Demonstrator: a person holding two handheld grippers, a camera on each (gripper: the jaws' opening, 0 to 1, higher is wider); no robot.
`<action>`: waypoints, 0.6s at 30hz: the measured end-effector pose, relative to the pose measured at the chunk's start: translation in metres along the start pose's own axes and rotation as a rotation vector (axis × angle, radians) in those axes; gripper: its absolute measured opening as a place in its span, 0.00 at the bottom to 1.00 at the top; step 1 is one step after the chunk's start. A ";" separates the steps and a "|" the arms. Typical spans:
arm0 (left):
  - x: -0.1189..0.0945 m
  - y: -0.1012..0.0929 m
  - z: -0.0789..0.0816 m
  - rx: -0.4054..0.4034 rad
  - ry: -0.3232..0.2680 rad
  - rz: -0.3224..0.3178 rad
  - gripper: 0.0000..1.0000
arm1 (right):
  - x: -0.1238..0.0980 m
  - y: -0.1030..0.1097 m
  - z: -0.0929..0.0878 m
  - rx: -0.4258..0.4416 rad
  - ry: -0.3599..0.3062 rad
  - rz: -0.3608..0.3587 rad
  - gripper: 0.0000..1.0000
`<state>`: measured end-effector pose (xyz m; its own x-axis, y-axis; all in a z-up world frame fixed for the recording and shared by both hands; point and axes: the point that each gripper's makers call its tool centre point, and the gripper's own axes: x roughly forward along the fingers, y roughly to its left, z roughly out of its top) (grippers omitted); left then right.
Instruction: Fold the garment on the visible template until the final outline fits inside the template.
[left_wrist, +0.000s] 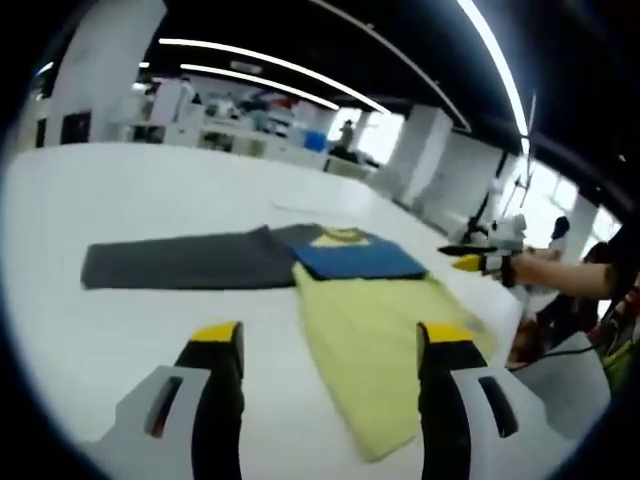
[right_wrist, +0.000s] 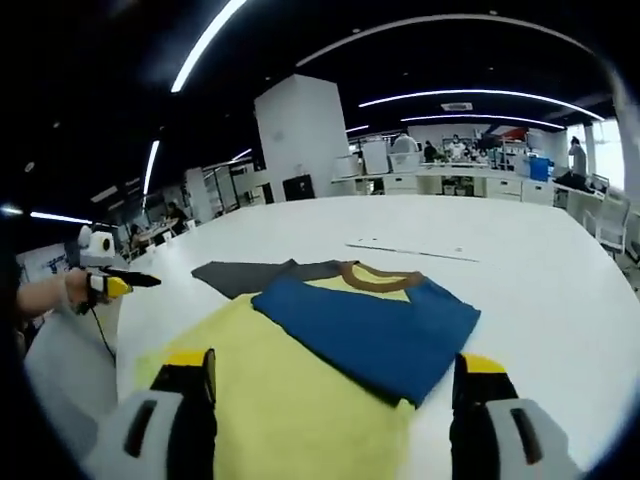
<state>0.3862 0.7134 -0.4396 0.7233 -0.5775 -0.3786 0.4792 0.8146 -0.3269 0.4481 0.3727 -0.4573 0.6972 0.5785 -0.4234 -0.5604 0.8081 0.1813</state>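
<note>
Garment flat on white table, both grippers open and empty.

The garment (left_wrist: 350, 300) lies on the table (left_wrist: 150, 200): yellow body, blue panel folded across the upper part, grey sleeve stretched out to one side. Left gripper (left_wrist: 330, 345) hovers over the yellow hem edge, jaws spread, nothing between them. Right gripper (right_wrist: 335, 375) likewise held above the yellow body, jaws wide apart. Template outline: can't make it out.

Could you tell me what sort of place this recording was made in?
Probably an open-plan office or lab: long ceiling light strips, desks with equipment in the background, and a large white table where the garment lies.
</note>
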 end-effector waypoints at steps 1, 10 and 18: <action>0.000 0.001 0.000 0.001 0.002 0.000 0.66 | -0.004 -0.003 -0.002 0.005 0.000 -0.013 0.99; 0.001 0.043 0.001 0.053 0.016 0.075 0.66 | -0.023 -0.012 -0.010 0.024 -0.008 -0.054 0.98; -0.005 0.132 0.013 0.039 -0.009 0.292 0.65 | -0.034 -0.017 -0.007 0.031 -0.009 -0.063 0.98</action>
<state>0.4522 0.8246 -0.4693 0.8375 -0.3181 -0.4443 0.2691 0.9478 -0.1712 0.4309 0.3381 -0.4522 0.7347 0.5270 -0.4271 -0.5014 0.8460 0.1814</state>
